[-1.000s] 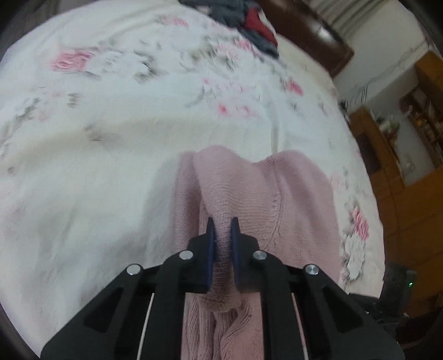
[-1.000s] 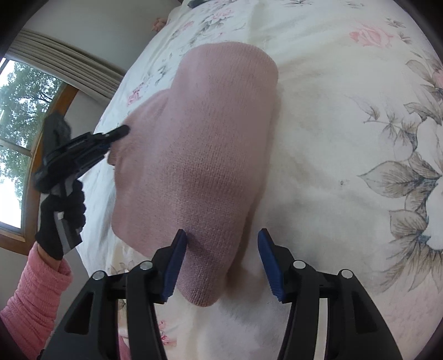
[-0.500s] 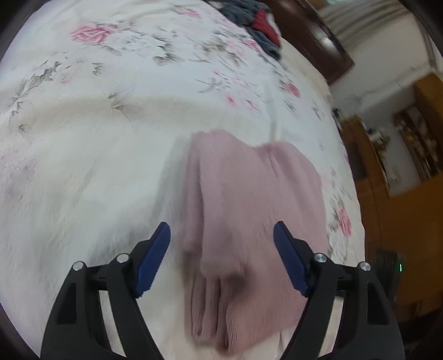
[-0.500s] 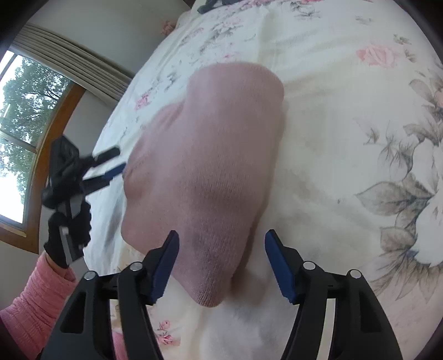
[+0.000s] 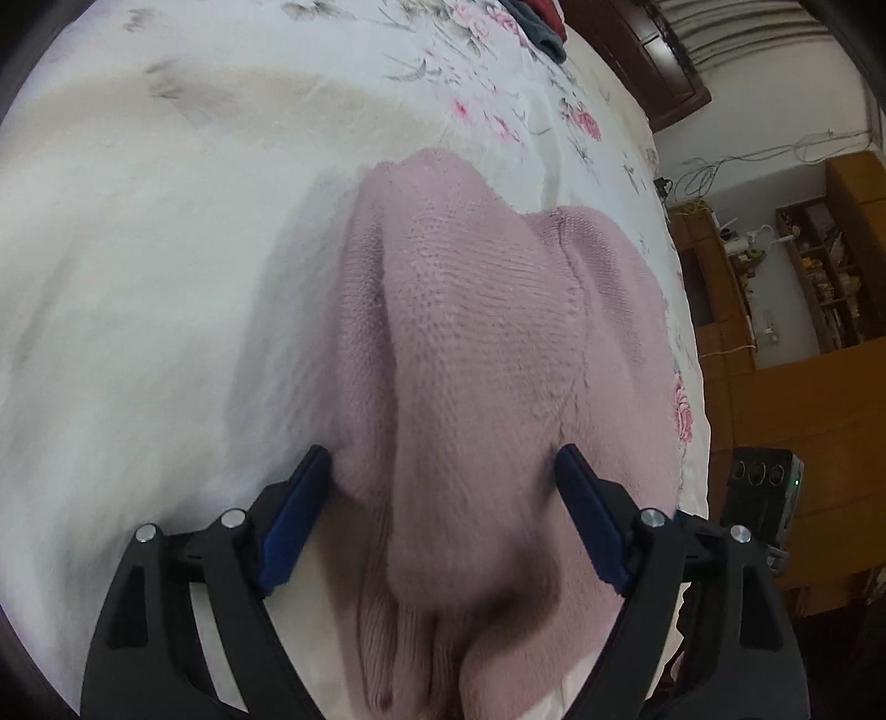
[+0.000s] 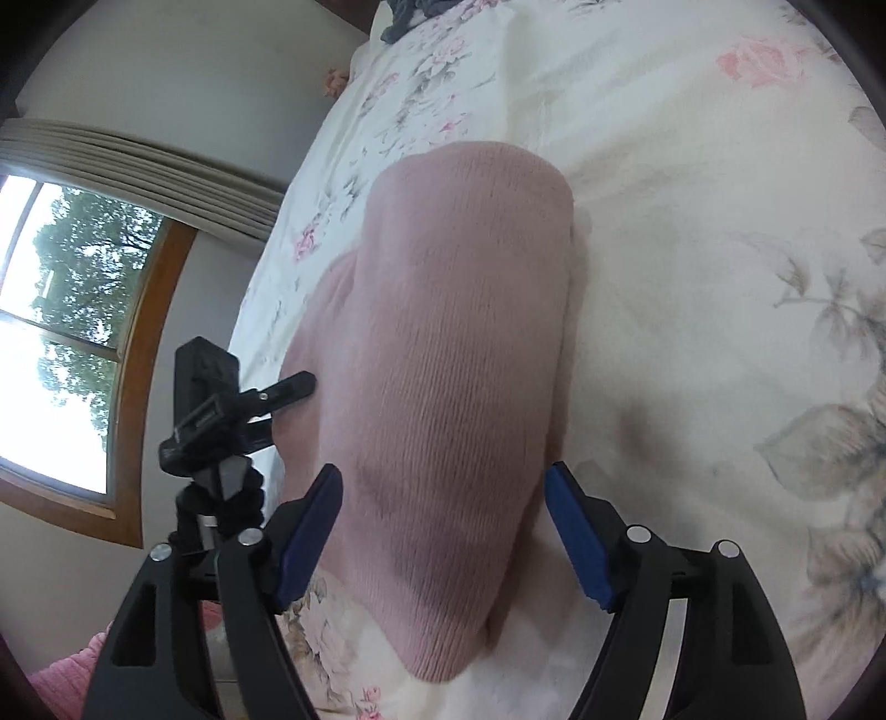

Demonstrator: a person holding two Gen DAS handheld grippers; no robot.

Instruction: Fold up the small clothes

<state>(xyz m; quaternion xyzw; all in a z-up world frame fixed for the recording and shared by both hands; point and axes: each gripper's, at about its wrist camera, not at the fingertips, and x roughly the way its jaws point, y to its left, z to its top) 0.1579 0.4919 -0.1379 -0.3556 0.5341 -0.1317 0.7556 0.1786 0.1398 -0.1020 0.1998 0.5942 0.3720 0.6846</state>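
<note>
A pink knitted garment (image 5: 487,354) lies folded on a floral bedspread (image 5: 166,249). My left gripper (image 5: 443,476) is open, its blue-padded fingers straddling the garment's near end, nothing clamped. In the right wrist view the same pink garment (image 6: 454,354) lies as a smooth folded bundle. My right gripper (image 6: 443,487) is open too, its fingers to either side of the garment's near edge. The left gripper (image 6: 288,387) shows from the side at the garment's left edge, held by a gloved hand.
A pile of dark and red clothes (image 5: 540,22) lies at the far end of the bed. Wooden shelves (image 5: 803,266) stand to the right of the bed. A window (image 6: 61,310) with a curtain is on the left wall. A pink sleeve (image 6: 66,670) shows bottom left.
My left gripper, shut on the pink knit a second ago, let go and opened wide. Both grippers moved closer over the garment. The right gripper stayed open.
</note>
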